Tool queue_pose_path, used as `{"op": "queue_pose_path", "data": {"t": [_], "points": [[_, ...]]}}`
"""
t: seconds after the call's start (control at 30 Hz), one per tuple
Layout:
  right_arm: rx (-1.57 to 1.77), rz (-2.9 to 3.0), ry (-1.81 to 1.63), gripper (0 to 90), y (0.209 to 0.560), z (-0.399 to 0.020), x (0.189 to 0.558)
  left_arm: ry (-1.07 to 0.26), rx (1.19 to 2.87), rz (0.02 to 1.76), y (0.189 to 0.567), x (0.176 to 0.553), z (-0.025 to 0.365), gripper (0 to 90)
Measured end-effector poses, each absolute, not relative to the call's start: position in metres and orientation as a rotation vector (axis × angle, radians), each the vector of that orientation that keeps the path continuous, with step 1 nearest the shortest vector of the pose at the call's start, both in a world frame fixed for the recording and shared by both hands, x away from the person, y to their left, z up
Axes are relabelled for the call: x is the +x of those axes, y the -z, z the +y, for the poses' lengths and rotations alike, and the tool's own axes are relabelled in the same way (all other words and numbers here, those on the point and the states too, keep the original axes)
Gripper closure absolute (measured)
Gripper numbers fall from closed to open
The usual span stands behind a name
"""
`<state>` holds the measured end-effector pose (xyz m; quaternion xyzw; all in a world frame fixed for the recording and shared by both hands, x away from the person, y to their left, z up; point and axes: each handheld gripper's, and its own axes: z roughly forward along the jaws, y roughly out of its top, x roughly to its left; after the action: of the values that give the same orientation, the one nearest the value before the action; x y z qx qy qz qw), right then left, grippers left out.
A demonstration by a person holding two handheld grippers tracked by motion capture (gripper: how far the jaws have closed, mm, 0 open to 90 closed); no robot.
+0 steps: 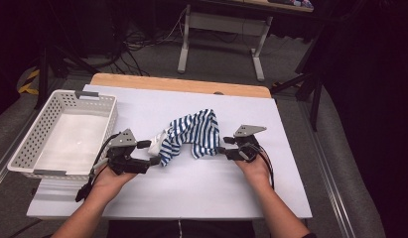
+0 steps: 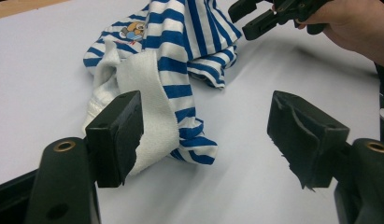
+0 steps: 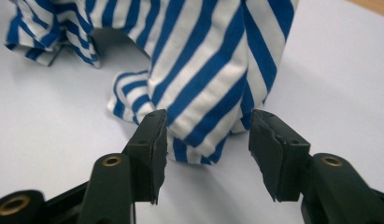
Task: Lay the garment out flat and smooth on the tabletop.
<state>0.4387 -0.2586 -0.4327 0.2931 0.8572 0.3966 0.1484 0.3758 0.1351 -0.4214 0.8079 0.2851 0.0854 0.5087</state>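
Observation:
A blue-and-white striped garment (image 1: 194,131) lies crumpled on the white tabletop (image 1: 216,191), with a white inner part (image 2: 147,93) at its left end. My left gripper (image 1: 151,152) rests at that end and is open. In the left gripper view (image 2: 206,105) the white fabric lies against the left jaw and the right jaw stands far off it. My right gripper (image 1: 222,145) is at the garment's right end. In the right gripper view (image 3: 207,116) a hanging striped fold (image 3: 213,79) sits between the open jaws, and the pads do not press on it.
A white perforated basket (image 1: 23,148) stands empty at the table's left edge, close to my left hand. A wooden strip (image 1: 181,83) runs along the table's far edge. Beyond it are desk legs (image 1: 183,47) and cables on the floor.

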Motion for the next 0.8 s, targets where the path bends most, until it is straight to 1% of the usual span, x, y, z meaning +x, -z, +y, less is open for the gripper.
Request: {"op": "queue_pose_path", "data": {"t": [0.3, 0.37, 0.5, 0.53, 0.6, 0.8], "points": [[0.880, 2.522, -1.123, 50.0, 0.445, -0.258, 0.447, -0.206, 1.948, 0.684, 0.421, 0.376, 0.135, 28.1], [0.890, 2.540, -1.108, 57.9, 0.447, -0.258, 0.448, -0.206, 1.947, 0.684, 0.421, 0.376, 0.135, 28.1], [0.866, 2.539, -1.104, 79.0, 0.443, -0.257, 0.443, -0.206, 1.944, 0.688, 0.422, 0.376, 0.135, 28.1], [0.849, 2.535, -1.105, 82.0, 0.440, -0.257, 0.442, -0.206, 1.945, 0.687, 0.421, 0.376, 0.135, 28.1], [0.827, 2.520, -1.113, 84.1, 0.435, -0.255, 0.437, -0.207, 1.946, 0.684, 0.421, 0.376, 0.135, 28.1], [0.761, 2.478, -1.229, 84.5, 0.410, -0.249, 0.415, -0.205, 1.945, 0.686, 0.421, 0.375, 0.135, 28.1]]}}
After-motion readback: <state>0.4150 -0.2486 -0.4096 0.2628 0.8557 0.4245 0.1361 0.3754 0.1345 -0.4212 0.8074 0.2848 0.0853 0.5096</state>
